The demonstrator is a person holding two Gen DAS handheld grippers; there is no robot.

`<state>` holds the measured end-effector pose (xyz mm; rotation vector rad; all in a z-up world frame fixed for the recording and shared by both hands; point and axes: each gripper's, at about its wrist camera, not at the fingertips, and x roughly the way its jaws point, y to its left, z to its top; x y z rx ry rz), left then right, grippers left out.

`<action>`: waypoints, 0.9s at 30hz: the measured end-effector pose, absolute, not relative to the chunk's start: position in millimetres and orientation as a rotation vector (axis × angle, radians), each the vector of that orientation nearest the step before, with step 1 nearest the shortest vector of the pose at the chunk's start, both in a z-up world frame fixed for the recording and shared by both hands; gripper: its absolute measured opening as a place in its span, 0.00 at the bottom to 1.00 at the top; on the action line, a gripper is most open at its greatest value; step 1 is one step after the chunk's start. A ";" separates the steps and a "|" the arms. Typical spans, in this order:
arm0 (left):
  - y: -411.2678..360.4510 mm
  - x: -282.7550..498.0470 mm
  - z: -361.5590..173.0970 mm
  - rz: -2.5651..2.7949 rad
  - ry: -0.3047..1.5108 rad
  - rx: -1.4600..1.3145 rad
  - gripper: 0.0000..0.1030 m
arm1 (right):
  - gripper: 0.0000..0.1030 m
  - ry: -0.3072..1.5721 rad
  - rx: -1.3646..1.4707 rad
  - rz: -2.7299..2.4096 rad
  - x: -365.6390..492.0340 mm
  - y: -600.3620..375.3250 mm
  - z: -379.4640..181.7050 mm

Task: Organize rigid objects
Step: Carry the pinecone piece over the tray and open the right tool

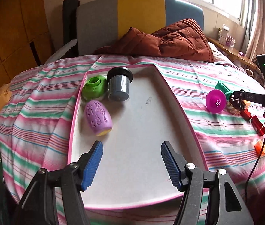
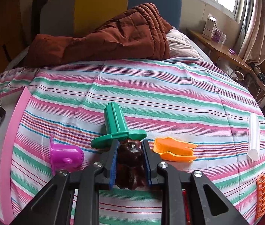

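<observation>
A white tray with a pink rim (image 1: pixel 141 131) lies on the striped bed. In its far left corner sit a green round piece (image 1: pixel 94 89), a dark jar with a black lid (image 1: pixel 119 86) and a purple egg-shaped piece (image 1: pixel 97 120). My left gripper (image 1: pixel 131 146) hangs open over the tray's near end, nothing between its blue pads. To the right of the tray, my right gripper (image 2: pixel 130 144) is shut on a glossy dark brown piece (image 2: pixel 130 155). Beside it lie a magenta cup (image 2: pixel 65 156), a green flanged piece (image 2: pixel 117 127) and an orange shell (image 2: pixel 173 150).
A white tube (image 2: pixel 253 136) and an orange grid piece (image 2: pixel 262 196) lie at the bed's right edge. Red pieces (image 1: pixel 256 125) lie near the hand on the right gripper. A brown quilt (image 2: pixel 113 35) is heaped at the headboard. A wooden side table (image 2: pixel 218 46) stands at the right.
</observation>
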<state>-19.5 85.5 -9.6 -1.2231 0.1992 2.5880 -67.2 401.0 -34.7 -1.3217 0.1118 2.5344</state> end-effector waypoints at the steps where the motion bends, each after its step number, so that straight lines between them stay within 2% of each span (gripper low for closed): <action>1: 83.4 -18.2 -10.1 2.589 0.198 -1.228 0.63 | 0.22 0.115 -1.308 2.542 -66.0 401.2 -32.3; 9: 71.5 -12.7 -14.2 2.608 0.201 -1.249 0.63 | 0.22 0.164 -1.230 2.583 -57.4 402.3 -17.4; 23: 56.5 -5.9 -17.0 2.624 0.184 -1.261 0.63 | 0.22 0.376 -1.120 2.730 -47.4 403.4 7.2; 27: 50.2 -6.1 -18.9 2.627 0.166 -1.271 0.63 | 0.22 0.364 -1.143 2.755 -47.9 388.1 10.4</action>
